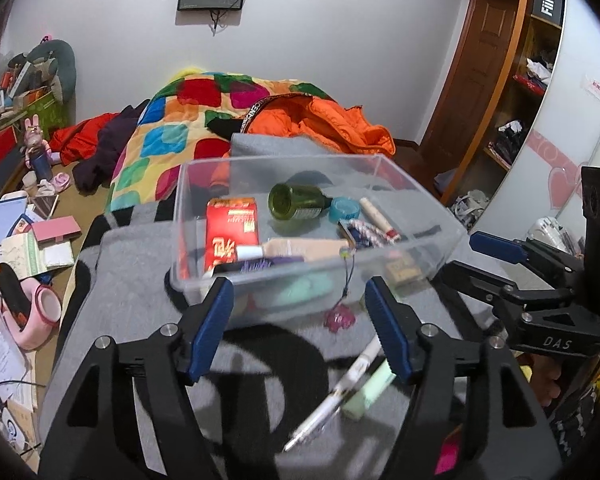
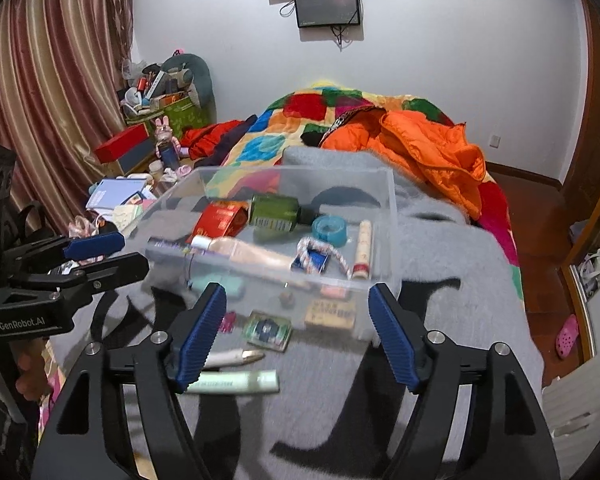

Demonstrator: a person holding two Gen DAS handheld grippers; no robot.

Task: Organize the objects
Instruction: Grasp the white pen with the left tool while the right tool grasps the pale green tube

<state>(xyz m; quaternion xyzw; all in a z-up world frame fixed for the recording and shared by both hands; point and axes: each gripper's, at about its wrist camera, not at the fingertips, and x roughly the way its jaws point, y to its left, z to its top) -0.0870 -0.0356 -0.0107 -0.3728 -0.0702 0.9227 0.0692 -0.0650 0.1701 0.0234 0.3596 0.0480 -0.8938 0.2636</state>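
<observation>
Right hand-held gripper (image 2: 296, 332) agape above grey blanket (image 2: 460, 260); clear bin (image 2: 384, 200) ahead (green bottle (image 2: 276, 210) inside).

A white wall (image 2: 440, 60) is seen behind the bed (image 2: 340, 120), and 2 dark screens (image 2: 327, 6) are mounted on it above the bed. Striped curtains (image 2: 48, 92) are hung left of the bed. A wooden door (image 1: 476, 76) and open shelves (image 1: 528, 80) are placed right of the bed. Brown flooring (image 2: 540, 220) is laid beside it.
</observation>
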